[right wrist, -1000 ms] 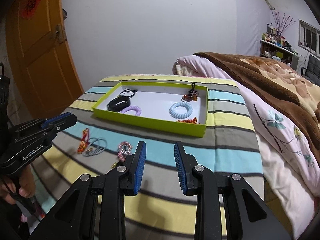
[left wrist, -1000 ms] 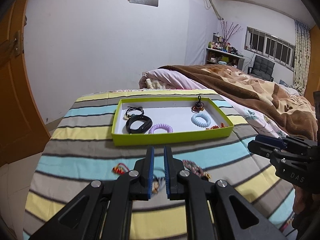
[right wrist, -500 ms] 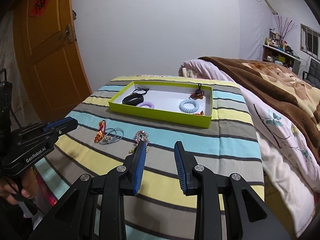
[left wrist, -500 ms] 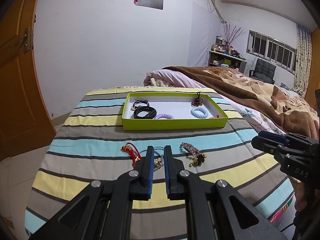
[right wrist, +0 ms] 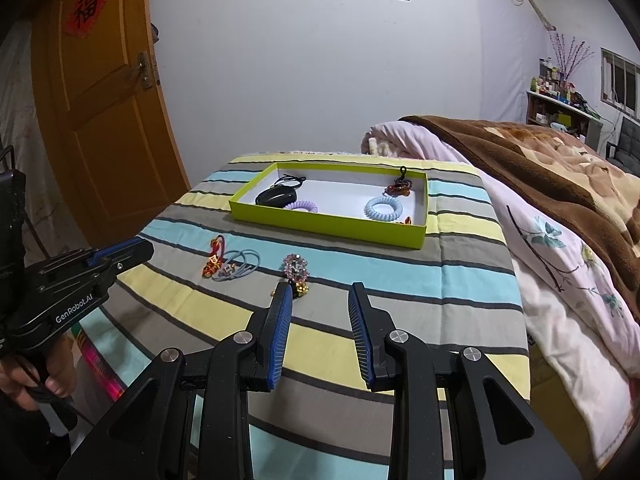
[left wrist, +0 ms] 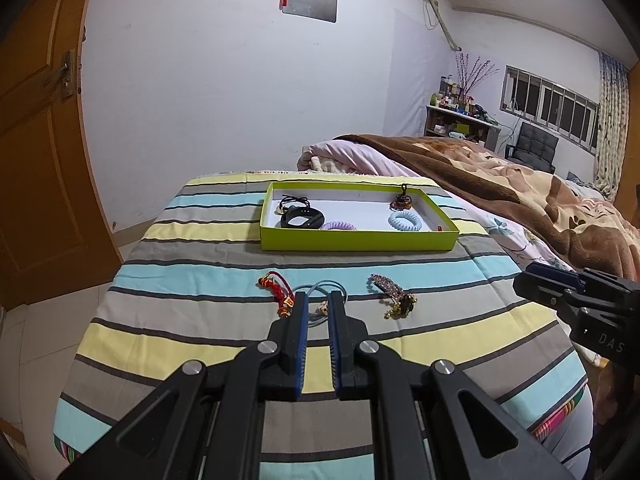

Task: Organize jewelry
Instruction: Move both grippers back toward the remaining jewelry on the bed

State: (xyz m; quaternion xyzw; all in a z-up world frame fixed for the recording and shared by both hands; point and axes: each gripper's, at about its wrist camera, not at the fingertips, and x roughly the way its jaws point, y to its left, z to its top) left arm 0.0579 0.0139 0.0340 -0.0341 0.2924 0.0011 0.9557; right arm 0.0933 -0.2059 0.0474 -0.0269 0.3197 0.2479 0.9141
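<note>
Tongs, left and right, hang apart and empty above striped cloth before green tray.

1. Tray on striped cloth, far end.
2. In tray: watch band left, coil ties right.
3. Nearer on cloth, L to R: tassel charm, cord loops, hair clip.
4. Bed right of cloth, prob. touching.
</note>
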